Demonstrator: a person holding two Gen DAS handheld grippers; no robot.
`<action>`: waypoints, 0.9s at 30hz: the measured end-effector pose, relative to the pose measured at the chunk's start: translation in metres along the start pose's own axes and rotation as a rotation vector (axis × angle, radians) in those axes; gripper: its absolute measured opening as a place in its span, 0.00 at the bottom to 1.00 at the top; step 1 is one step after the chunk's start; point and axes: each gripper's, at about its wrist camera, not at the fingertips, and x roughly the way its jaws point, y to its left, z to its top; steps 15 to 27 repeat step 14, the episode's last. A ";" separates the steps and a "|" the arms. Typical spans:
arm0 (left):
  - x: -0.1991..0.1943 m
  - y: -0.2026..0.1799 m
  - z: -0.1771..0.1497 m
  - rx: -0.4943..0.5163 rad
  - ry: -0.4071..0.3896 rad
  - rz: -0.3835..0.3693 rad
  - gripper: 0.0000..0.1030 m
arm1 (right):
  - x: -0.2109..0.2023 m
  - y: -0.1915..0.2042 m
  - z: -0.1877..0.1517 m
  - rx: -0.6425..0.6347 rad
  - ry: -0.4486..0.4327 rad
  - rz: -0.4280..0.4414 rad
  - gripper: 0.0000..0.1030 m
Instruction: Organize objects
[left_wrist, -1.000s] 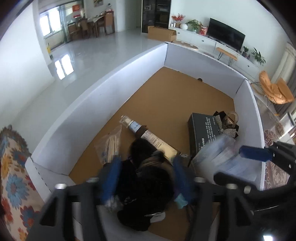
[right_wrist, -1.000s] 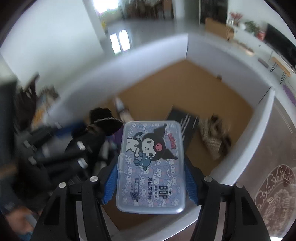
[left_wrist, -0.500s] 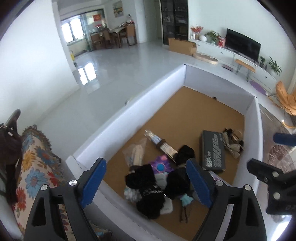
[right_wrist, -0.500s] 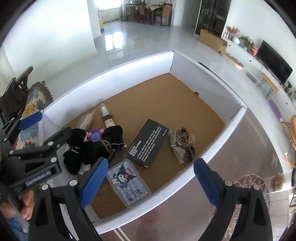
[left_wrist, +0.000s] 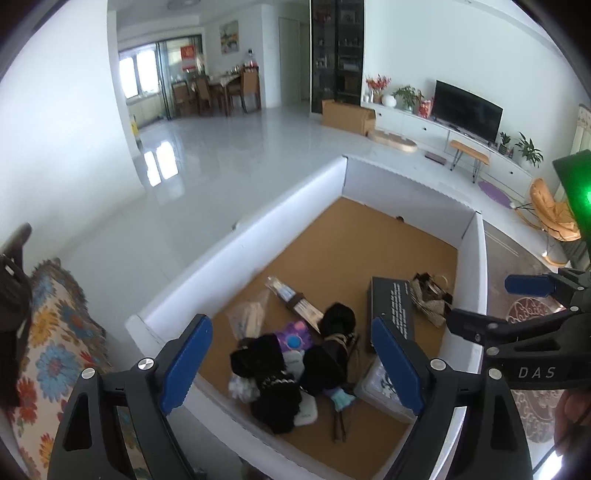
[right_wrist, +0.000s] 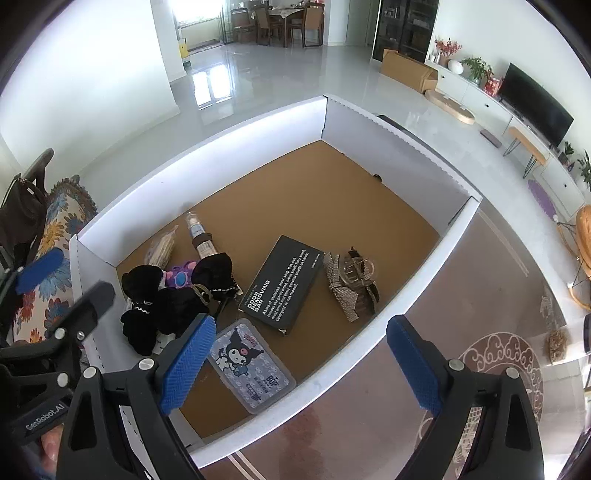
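A large white-walled box (right_wrist: 280, 122) with a brown floor holds the objects. A clear case with a cartoon print (right_wrist: 251, 363) lies flat at its near edge, below my right gripper (right_wrist: 299, 363), which is open and empty above it. A black box with white lettering (right_wrist: 282, 282), a glittery bow (right_wrist: 351, 284), black fabric items (right_wrist: 162, 302), a purple toy (right_wrist: 179, 277) and a bottle (right_wrist: 199, 238) lie inside. My left gripper (left_wrist: 291, 363) is open and empty, high above the black fabric pile (left_wrist: 273, 373).
A floral cushion (left_wrist: 55, 354) lies left of the box. A patterned rug (right_wrist: 506, 365) and brown floor lie to its right. The far half of the box floor (right_wrist: 332, 184) is bare cardboard. A TV unit and chairs stand far behind.
My right gripper let go of the cartoon case, which now lies in the box. Both grippers opened and rose away from the box.
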 end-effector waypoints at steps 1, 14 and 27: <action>-0.001 0.001 0.000 -0.003 -0.005 0.004 0.85 | 0.001 0.000 0.000 0.001 0.000 0.002 0.91; 0.003 0.005 -0.004 -0.044 -0.052 0.088 0.85 | 0.010 0.001 -0.003 0.003 -0.005 -0.003 0.91; 0.003 0.005 -0.004 -0.044 -0.052 0.088 0.85 | 0.010 0.001 -0.003 0.003 -0.005 -0.003 0.91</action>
